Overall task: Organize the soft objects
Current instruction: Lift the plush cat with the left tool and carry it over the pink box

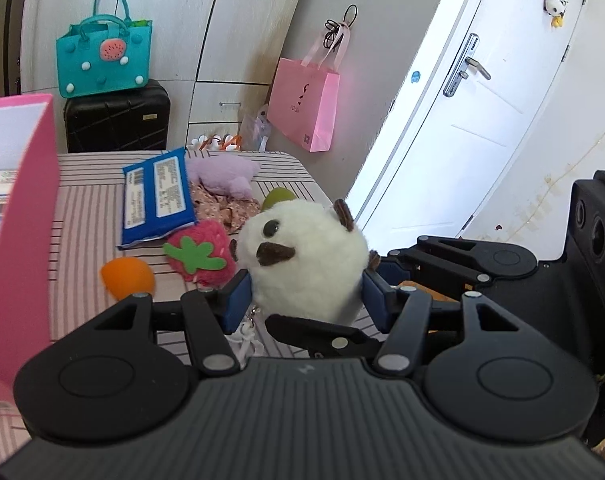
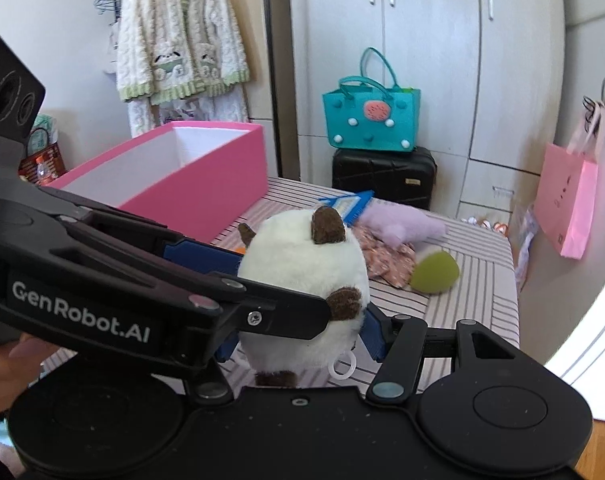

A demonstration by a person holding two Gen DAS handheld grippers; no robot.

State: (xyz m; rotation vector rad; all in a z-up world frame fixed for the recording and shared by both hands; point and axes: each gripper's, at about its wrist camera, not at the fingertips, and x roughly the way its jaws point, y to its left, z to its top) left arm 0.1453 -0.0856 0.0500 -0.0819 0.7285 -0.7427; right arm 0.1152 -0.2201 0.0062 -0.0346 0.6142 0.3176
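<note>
Above the near edge of the striped worktop (image 2: pixel 482 280), the white plush panda (image 1: pixel 302 256) sat squeezed between both pairs of tongs at once: the left tongs (image 1: pixel 306 298) pinched its lower body from the sides, and the right tongs (image 2: pixel 298 334) appeared to be pinching it crosswise, though the left tool hid one of their pads. The pink box (image 2: pixel 206 192), open-topped, stood to the far left. Two grips on one soft toy looked risky; if either hand pulled away before the other let go, the plush could stretch, twist or pop free and drop off the near edge. Its white key ring (image 2: pixel 342 364) dangled by the linkage and might snag. On the worktop beyond lay the strawberry plush (image 1: pixel 200 254), an orange sponge (image 1: pixel 128 276), a blue wipes pack (image 1: pixel 156 196), a lilac plush (image 1: pixel 222 174), floral cloth (image 2: pixel 386 252) and a green sponge (image 2: pixel 434 272); a careless swing toward the box might sweep some of these aside
</note>
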